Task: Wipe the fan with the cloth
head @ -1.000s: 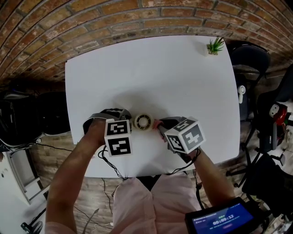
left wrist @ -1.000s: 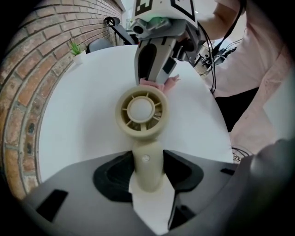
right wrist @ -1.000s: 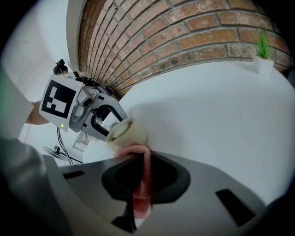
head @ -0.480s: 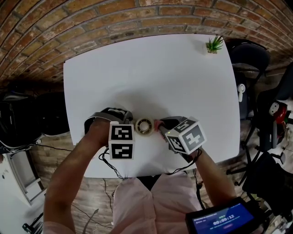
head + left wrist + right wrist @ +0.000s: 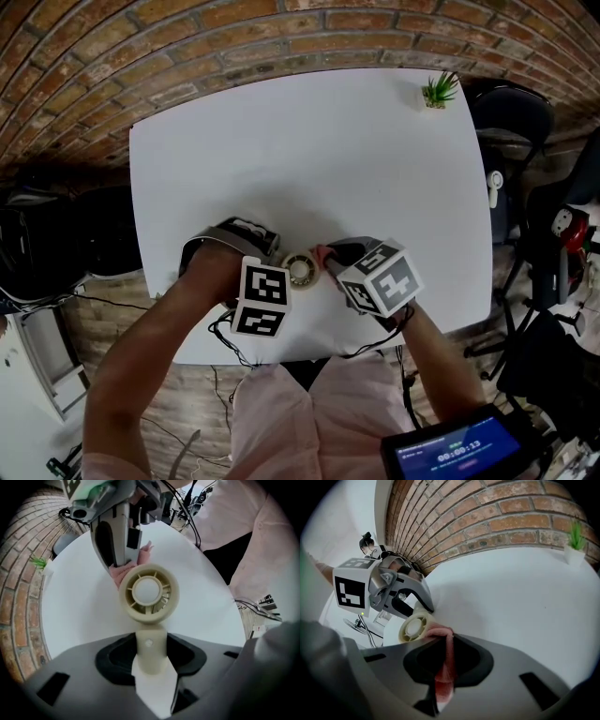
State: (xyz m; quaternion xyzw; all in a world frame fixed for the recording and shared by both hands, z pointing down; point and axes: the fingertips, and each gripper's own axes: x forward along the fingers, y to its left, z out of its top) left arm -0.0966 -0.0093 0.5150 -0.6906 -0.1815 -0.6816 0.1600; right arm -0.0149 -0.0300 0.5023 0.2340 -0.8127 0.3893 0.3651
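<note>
A small cream fan [image 5: 300,270] stands over the white table [image 5: 309,159] near its front edge. My left gripper [image 5: 152,667] points straight down and is shut on the fan's handle [image 5: 151,648], with the round grille [image 5: 148,590] beyond the jaws. My right gripper [image 5: 443,667] is shut on a pink cloth [image 5: 444,665]. The cloth's free end [image 5: 123,571] presses against the side of the fan's head [image 5: 415,626]. In the head view the right gripper [image 5: 330,262] comes in from the right of the fan and the left gripper [image 5: 279,274] from the left.
A small potted plant [image 5: 439,92] stands at the table's far right corner. A brick wall [image 5: 187,37] runs behind the table. Dark chairs and gear [image 5: 511,122] crowd the right side. A tablet [image 5: 459,450] sits by my right knee.
The left gripper has rolled about its own axis, its marker cube swinging right and toward me. The fan has shifted slightly toward the front edge. The right gripper has stayed in place with the cloth.
</note>
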